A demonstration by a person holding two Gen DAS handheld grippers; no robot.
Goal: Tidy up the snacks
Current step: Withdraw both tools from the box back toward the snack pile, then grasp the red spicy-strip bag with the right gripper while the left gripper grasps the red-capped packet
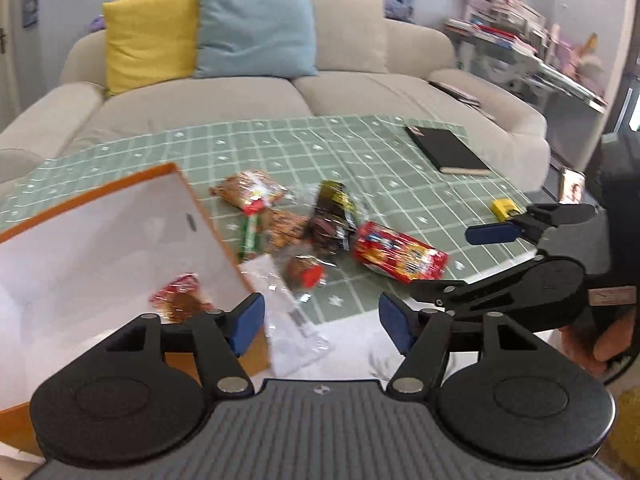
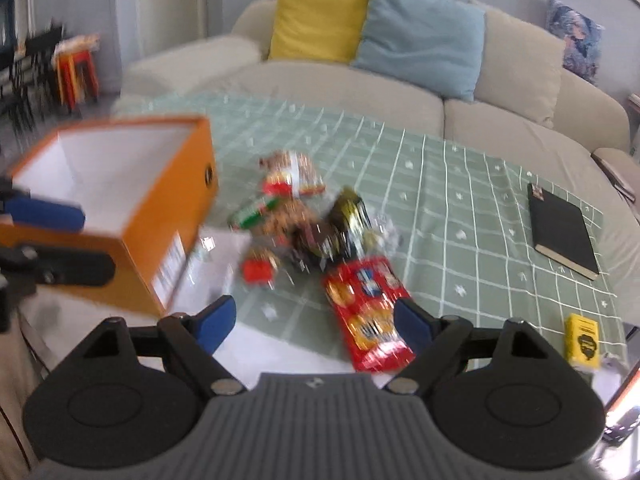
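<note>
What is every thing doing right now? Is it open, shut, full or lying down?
Orange box: open on top, one snack inside.
Snack in the box: lying on the box floor.
Red packet: lying flat on the tablecloth, sealed.
Snack pile: loose on the table, outside the box.
Black notebook: shut, lying flat.
Small yellow box: shut.
Left gripper: open, holding nothing.
Right gripper: open, holding nothing.

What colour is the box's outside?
Orange, white inside; the box shows best in the right wrist view.

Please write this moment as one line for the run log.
left tongs open, empty | right tongs open, empty | one snack in orange box
</note>
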